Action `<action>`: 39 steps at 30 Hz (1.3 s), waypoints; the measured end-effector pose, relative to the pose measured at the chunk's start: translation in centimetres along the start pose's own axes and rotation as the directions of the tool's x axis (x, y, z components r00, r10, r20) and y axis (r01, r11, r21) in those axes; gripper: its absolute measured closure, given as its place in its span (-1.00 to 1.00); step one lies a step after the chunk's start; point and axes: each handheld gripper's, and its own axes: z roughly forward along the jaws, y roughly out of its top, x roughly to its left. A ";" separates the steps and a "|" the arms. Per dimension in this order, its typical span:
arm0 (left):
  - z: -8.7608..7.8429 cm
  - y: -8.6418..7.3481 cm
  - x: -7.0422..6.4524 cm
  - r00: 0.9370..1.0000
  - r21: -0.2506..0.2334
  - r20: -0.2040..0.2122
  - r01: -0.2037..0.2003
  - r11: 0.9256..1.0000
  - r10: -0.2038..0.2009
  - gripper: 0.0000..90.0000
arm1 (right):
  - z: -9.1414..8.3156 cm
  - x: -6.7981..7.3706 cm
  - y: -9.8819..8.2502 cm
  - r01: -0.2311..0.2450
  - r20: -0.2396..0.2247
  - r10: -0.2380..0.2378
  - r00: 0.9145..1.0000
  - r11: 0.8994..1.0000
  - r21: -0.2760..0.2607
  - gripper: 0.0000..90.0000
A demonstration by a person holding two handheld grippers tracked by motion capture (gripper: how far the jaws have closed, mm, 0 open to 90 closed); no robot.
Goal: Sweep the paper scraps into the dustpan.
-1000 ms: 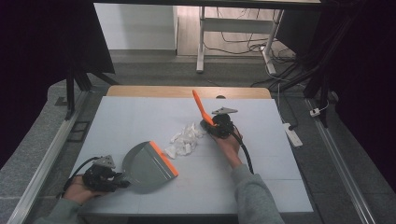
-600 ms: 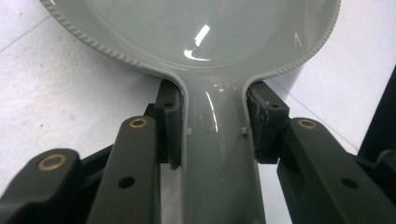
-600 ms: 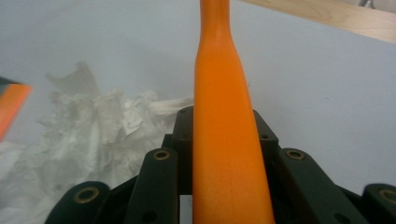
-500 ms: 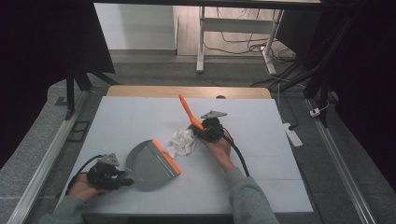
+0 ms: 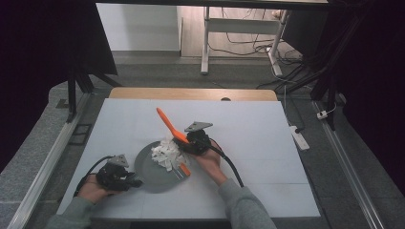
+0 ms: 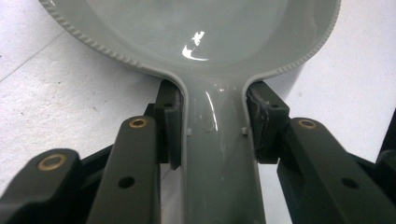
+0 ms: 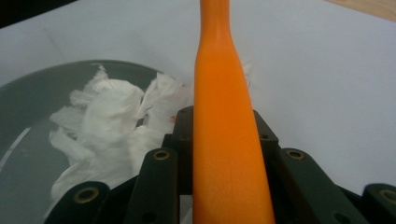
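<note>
A grey dustpan [image 5: 149, 171] with an orange front lip lies flat on the white table [image 5: 267, 143]. My left gripper [image 5: 131, 181] is shut on its grey handle [image 6: 217, 140], pads pressing both sides. A heap of white paper scraps [image 5: 165, 153] rests on the pan at its lip. My right gripper [image 5: 191, 142] is shut on a brush with a long orange handle [image 5: 167, 122] that points up and away to the left. In the right gripper view the orange handle [image 7: 224, 116] runs between the jaws, with the paper scraps [image 7: 112, 121] on the grey pan [image 7: 28, 102] to its left.
The table has a wooden strip [image 5: 191, 93] along its far edge. A white power strip [image 5: 300, 138] lies on the floor to the right, and metal rails run along both sides. A desk frame and cables stand beyond the table.
My right gripper has swept leftward and nearer with the brush, pushing the paper scraps from the table onto the dustpan. The left gripper and the dustpan have stayed put.
</note>
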 end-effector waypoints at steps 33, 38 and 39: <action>0.0 -0.1 0.0 1.000 -0.005 -0.004 0.006 1.000 -0.006 0.36 | -4.8 -2.5 0.5 -0.026 0.110 0.036 0.993 0.995 -0.092 0.56; 0.0 -0.1 -0.1 1.000 -0.002 -0.008 0.006 1.000 -0.006 0.36 | -4.4 -3.3 0.5 -0.030 0.128 0.040 0.991 0.997 -0.075 0.56; 0.0 -0.1 -0.1 1.000 -0.001 -0.008 0.005 1.000 -0.005 0.36 | -4.3 -3.5 0.4 -0.029 0.139 0.038 0.990 0.997 -0.068 0.56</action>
